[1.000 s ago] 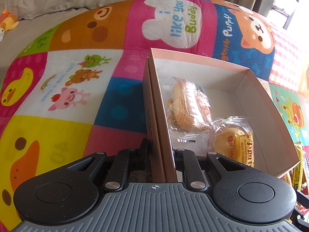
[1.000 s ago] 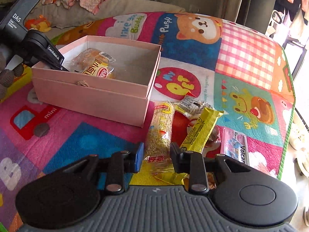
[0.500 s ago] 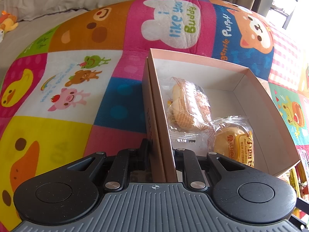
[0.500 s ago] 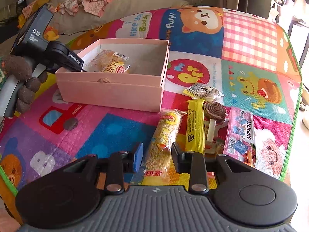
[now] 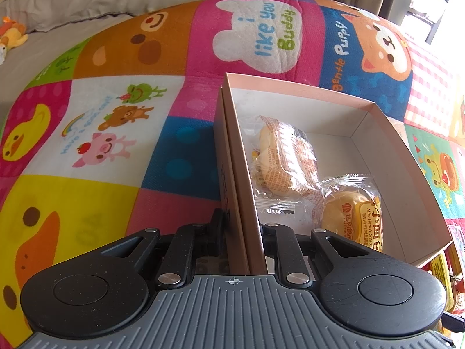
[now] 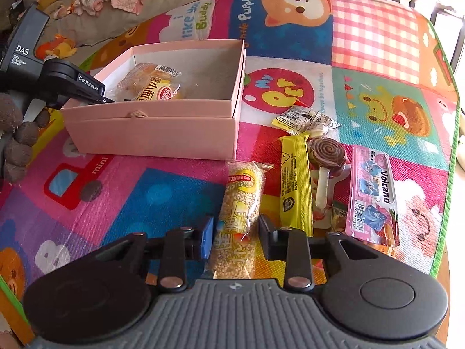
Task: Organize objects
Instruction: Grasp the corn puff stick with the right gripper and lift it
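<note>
pink cardboard box sits on the patchwork play mat, open top, two wrapped breads already inside near its left wall. left gripper is clamped on that wall, one finger outside, one inside, holding the box steady.

right gripper has the grain bar between its jaws; they have just opened a little and closed again, and the pads look pressed on the bar's near end, so it reads as gripped, by the tail only.

risks:
- end grip on a long soft pack: the bar may droop or swing when lifted, or slide out of the slick wrapper.
- near wall of the box stands between bar and inside; a low carry would knock it and push the box, twisting it against the left hold.
- thin wall could buckle under the left clamp if the box gets shoved.
- breads fill the left part, so a drop there lands on them; the right part is bare.

around: yellow stick pack just beside the bar on the right, then a swirl lollipop, a pink volcano pack, and a small crinkled sachet near the box corner. yellow stick is close enough to get dragged along. soft toys and clothes at the back, well apart.
</note>
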